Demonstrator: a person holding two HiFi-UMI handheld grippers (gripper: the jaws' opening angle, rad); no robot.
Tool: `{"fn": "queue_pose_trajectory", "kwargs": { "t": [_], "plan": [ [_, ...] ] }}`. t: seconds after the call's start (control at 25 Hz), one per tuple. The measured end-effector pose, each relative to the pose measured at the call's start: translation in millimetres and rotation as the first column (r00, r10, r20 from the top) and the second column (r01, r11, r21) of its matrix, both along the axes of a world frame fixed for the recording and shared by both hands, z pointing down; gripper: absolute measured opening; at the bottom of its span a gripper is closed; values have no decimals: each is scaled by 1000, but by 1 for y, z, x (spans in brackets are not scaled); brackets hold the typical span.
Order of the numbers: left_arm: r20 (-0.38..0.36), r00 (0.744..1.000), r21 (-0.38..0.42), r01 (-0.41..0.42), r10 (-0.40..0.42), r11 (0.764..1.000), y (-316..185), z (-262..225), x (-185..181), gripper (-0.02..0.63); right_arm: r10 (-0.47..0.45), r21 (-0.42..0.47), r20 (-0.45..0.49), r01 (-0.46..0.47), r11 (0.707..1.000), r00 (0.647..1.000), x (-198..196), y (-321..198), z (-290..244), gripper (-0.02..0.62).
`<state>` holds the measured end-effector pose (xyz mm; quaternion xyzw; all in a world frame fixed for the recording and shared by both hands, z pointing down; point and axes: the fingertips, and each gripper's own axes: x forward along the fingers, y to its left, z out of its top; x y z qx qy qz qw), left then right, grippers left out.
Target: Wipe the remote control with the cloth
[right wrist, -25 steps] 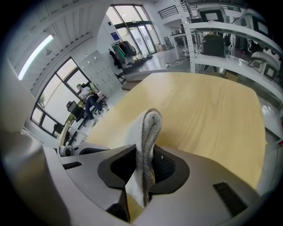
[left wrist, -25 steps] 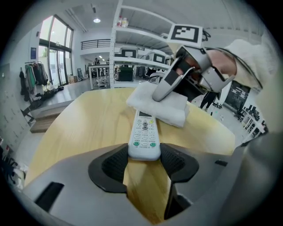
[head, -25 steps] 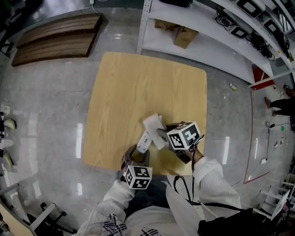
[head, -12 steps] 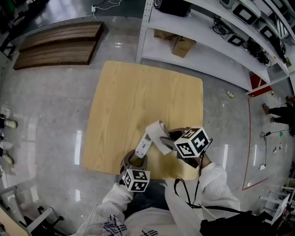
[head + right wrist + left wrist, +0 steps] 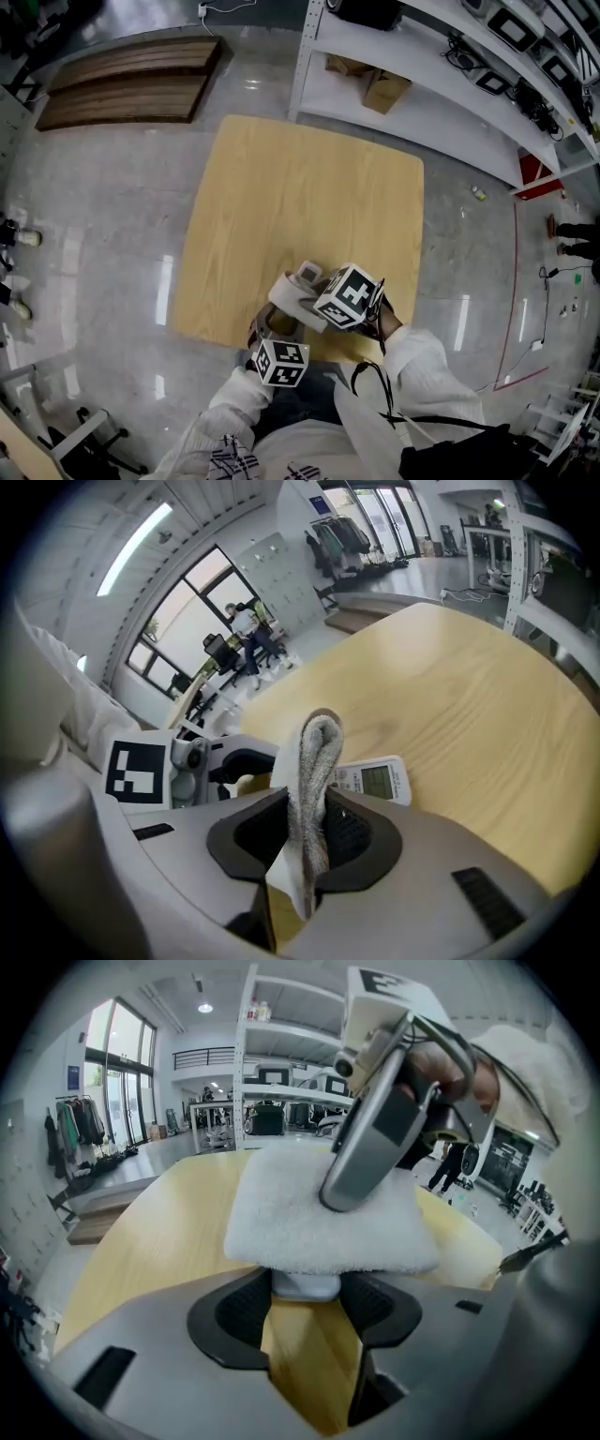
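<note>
The wooden table [image 5: 281, 187] bears the work near its front edge. The white cloth [image 5: 314, 761], soft and thick (it will likely fold rather than push), is pinched as a doubled fold in the right gripper [image 5: 305, 836] and drapes over the remote control [image 5: 375, 780]. The remote, judged light, rigid and rather slick, is clamped by its near end in the left gripper [image 5: 305, 1290], display end free. Its narrow sides seem the surest hold.
</note>
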<state>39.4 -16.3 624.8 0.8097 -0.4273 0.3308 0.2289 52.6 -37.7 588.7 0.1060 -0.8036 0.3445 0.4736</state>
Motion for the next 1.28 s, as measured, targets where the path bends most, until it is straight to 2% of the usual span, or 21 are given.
{"fn": "queue_pose_trajectory", "kwargs": {
  "t": [0.36,0.64,0.88,1.0,1.28],
  "plan": [
    [4,1000,5,6,-6,1000,2,0,-4,230,130,-27,-4,-130,991,992,13,-14,5,89],
    [5,1000,6,7,-7,1000,2,0,-6,230,164,-12,-14,-164,986,986,21,-23,6,89],
    [4,1000,12,6,-6,1000,3,0,-7,230,231,3,-20,-231,973,973,33,-34,7,89],
    [5,1000,16,6,-6,1000,3,0,-8,230,311,19,-17,-311,950,950,45,-47,6,89],
    [1,1000,10,6,-6,1000,2,1,-5,230,493,123,10,-490,863,870,89,-82,-17,89]
  ]
}}
